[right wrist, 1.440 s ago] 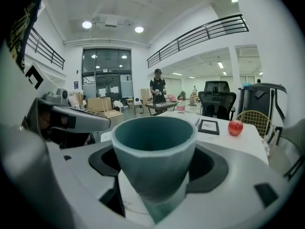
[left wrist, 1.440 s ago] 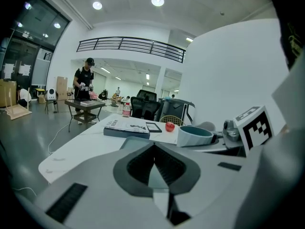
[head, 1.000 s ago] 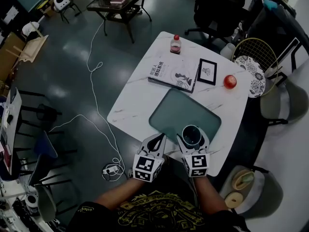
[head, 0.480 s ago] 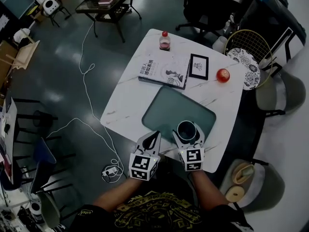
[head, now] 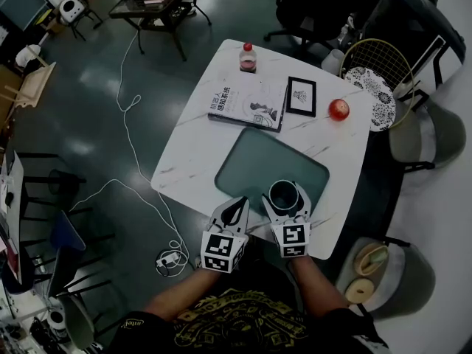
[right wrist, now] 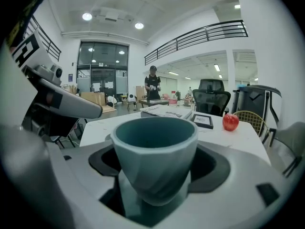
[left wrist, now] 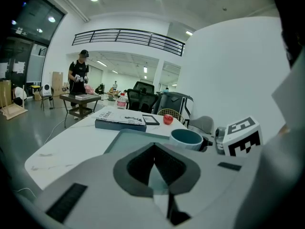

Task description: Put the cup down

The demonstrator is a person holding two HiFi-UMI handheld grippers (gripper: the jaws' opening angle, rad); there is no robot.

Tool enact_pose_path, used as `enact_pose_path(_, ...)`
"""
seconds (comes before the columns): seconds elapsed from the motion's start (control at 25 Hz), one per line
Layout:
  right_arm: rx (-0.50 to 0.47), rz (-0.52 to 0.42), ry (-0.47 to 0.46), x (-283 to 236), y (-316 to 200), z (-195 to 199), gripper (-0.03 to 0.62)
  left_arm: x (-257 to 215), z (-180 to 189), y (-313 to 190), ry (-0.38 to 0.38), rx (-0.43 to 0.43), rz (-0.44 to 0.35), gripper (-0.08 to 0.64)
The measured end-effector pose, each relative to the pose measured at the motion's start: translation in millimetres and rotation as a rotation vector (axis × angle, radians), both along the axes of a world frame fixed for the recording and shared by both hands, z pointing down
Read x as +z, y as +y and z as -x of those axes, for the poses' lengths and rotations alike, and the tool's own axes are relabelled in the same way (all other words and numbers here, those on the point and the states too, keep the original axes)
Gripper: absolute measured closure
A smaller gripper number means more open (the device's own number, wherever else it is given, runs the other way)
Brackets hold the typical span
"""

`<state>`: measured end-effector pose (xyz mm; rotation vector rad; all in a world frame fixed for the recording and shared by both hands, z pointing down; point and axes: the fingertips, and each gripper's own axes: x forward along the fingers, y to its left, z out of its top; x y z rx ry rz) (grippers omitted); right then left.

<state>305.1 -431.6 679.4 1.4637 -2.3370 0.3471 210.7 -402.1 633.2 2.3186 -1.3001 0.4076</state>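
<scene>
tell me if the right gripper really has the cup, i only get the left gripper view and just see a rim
observer: yes, in its own view the right gripper has its jaws shut on the lower body of the cup.
operator: is it over the mat
observer: the head view puts it over the near edge of the green mat. I can't tell whether it touches.
operator: where's my left one
observer: the left gripper is at the table's near edge, left of the cup and apart from it.

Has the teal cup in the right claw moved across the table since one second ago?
No, not noticeably. The teal faceted cup stays over the near edge of the green rounded mat; only the head camera shifted.
</scene>
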Motion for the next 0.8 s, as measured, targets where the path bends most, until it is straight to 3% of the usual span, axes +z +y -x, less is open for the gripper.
enact_pose_path(0.8, 0.055, 0.024, 0.008, -8.2, 11.0, -14.1, 0.179, -13.9, 3.7, 7.1, 0.025, 0.023, -0.029, 0.551)
